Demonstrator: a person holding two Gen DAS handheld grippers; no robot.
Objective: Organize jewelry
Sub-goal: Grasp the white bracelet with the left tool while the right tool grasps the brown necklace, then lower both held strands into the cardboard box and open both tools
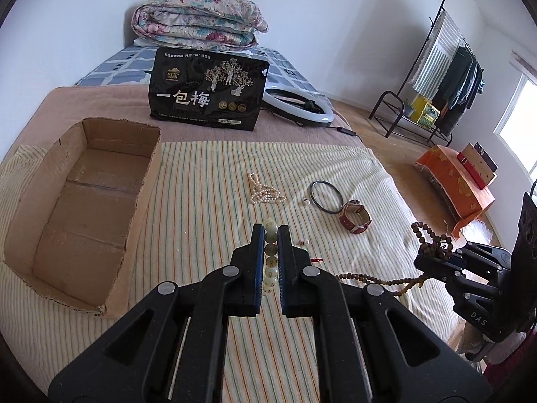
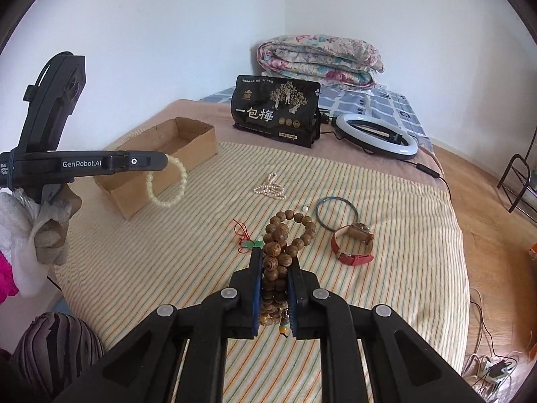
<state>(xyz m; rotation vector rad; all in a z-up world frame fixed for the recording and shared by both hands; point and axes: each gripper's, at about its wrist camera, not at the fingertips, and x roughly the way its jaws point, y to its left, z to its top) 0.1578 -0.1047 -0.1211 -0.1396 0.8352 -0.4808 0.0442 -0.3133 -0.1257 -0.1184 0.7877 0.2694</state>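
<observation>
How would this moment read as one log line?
left gripper: shut on pale bead bracelet | right gripper: shut on wooden bead strand | cardboard box: empty

Glossy pale bead bracelet (image 1: 271,255), grained wooden beads (image 2: 278,262), matt cardboard box (image 1: 84,201)

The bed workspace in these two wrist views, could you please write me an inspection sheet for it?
Surface: striped cloth over the bed.
Job's things: empty cardboard box; pearl necklace, dark bangle, red-strap watch, red-cord pendant lying on the cloth.
Clutter: black snack bag, ring light, folded quilt.
Grippers: left gripper shut on pale bead bracelet; right gripper shut on wooden bead string.
Cables: ring light cord; wires on the floor.
Surroundings: clothes rack, orange-covered box, window.
</observation>
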